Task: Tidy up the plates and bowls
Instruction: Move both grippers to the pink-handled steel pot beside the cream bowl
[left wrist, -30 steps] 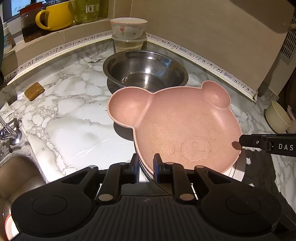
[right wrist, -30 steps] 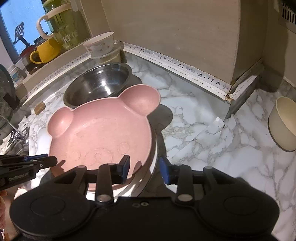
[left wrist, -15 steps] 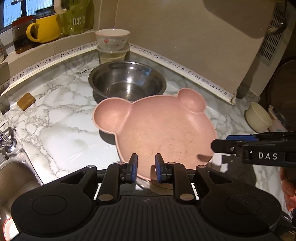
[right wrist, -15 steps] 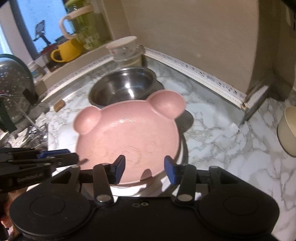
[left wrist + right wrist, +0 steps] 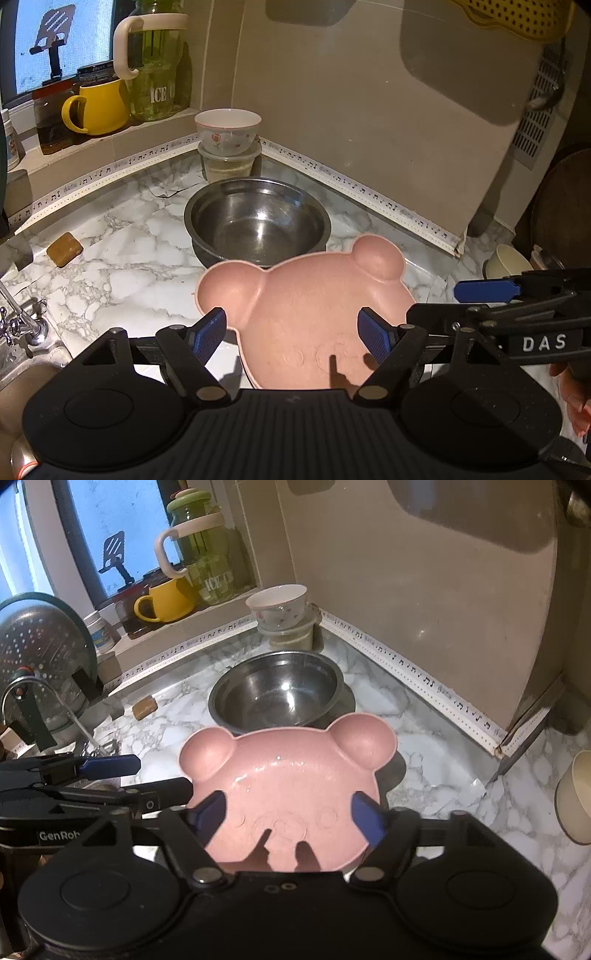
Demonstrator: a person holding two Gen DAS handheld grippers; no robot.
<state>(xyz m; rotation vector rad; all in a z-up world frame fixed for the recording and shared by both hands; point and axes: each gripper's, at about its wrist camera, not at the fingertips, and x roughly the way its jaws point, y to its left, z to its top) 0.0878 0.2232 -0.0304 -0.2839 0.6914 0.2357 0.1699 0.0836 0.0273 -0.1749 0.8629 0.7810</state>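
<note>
A pink bear-shaped plate point(image 5: 314, 306) lies on a white plate point(image 5: 221, 365) on the marble counter; it also shows in the right wrist view point(image 5: 284, 782). My left gripper point(image 5: 291, 336) is open, above the plate's near edge, holding nothing. My right gripper point(image 5: 288, 818) is open too, jaws wide on either side of the plate's near part, apart from it. A steel bowl point(image 5: 256, 221) stands behind the plate. A floral bowl point(image 5: 227, 129) sits on a plastic container in the corner. A cream bowl point(image 5: 574, 797) stands at the right.
A sink and tap point(image 5: 22, 325) are at the left, with a metal colander point(image 5: 40, 653) behind. A brown soap bar point(image 5: 64, 249) lies on the counter point(image 5: 129, 258). A yellow mug point(image 5: 98, 107) and a green jar point(image 5: 155, 74) stand on the window ledge.
Both grippers have opened wide and pulled back and up from the pink plate. The plate now lies free on the white plate.
</note>
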